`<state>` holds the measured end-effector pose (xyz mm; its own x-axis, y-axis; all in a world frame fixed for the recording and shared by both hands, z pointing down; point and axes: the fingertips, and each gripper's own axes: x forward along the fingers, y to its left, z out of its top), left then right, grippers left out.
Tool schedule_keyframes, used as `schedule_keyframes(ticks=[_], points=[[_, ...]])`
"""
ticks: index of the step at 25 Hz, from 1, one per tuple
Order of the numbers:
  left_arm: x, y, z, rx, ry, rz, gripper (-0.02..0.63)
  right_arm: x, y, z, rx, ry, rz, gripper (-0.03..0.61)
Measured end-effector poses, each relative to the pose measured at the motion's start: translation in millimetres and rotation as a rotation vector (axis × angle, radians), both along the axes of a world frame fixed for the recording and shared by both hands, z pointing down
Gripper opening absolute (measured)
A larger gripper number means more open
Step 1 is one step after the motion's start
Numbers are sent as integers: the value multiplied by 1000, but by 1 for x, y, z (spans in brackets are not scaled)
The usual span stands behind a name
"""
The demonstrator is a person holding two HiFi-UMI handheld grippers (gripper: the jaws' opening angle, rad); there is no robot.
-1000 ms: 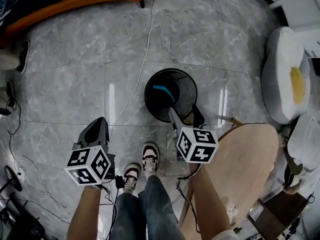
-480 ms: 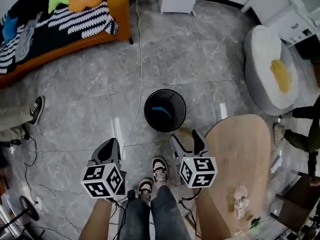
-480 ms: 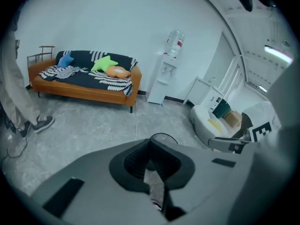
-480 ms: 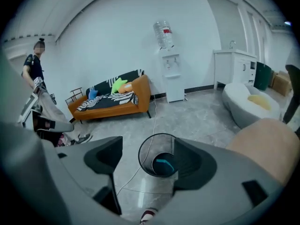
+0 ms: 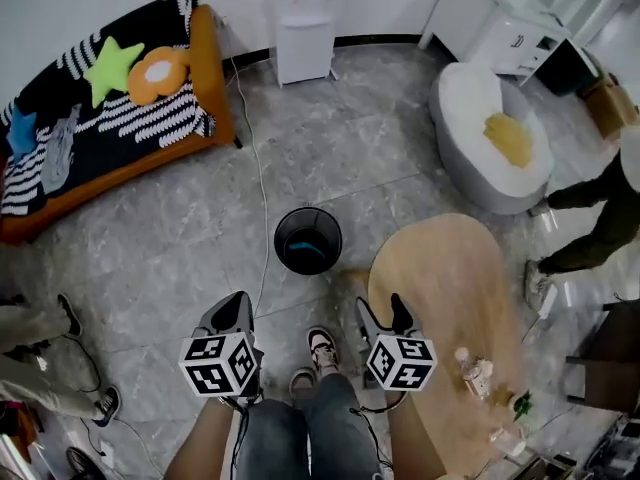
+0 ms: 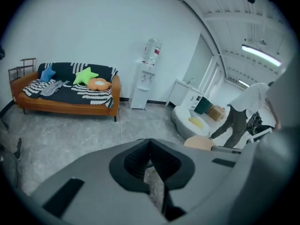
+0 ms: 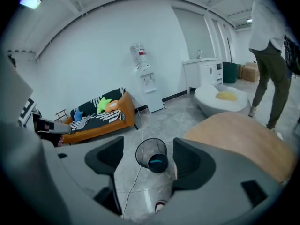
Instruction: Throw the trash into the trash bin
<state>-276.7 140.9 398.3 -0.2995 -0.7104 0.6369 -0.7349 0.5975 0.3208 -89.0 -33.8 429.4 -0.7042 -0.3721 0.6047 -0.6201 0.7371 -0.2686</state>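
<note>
The black mesh trash bin point(image 5: 308, 240) stands on the grey floor with something blue lying inside it. It also shows in the right gripper view, where the bin point(image 7: 152, 155) lies between the jaws but far below them. My right gripper point(image 5: 385, 314) hangs high near the wooden table's point(image 5: 450, 278) edge; its jaws stand wide, are closing slightly, and hold nothing. My left gripper point(image 5: 232, 314) is raised on the other side of my legs, its jaws point(image 6: 150, 142) meeting at the tips with nothing visible in them. A small bottle and scraps point(image 5: 472, 373) lie on the table.
An orange sofa point(image 5: 110, 138) with cushions lines the far left, with a water dispenser point(image 5: 303, 18) beside it. At the right are a white beanbag point(image 5: 490, 153) and a walking person point(image 5: 600, 213). A cable point(image 5: 262, 198) runs past the bin. Another person's legs point(image 5: 40, 368) are at the left.
Both grippers rose and drew back from the bin. The right one was just over its rim and is now well clear. The head view widened to show the room.
</note>
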Motion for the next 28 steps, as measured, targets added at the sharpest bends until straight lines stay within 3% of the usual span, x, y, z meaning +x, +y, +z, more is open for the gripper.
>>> schedule_keyframes(ticks=[7,19,24,28], points=[[75,-47,-40,35,-12,171,-8,99,0,-30,8,18,121,336],[258,-153,-15,7,44,484,-8,297,-18,-23,-6,105,297,334],[321,-177,1,1,57,552,-8,356,-29,-4,-28,152,290,334],[350,-179,28,-21,83,555,-8,382,-39,22,-23,223,223,333]])
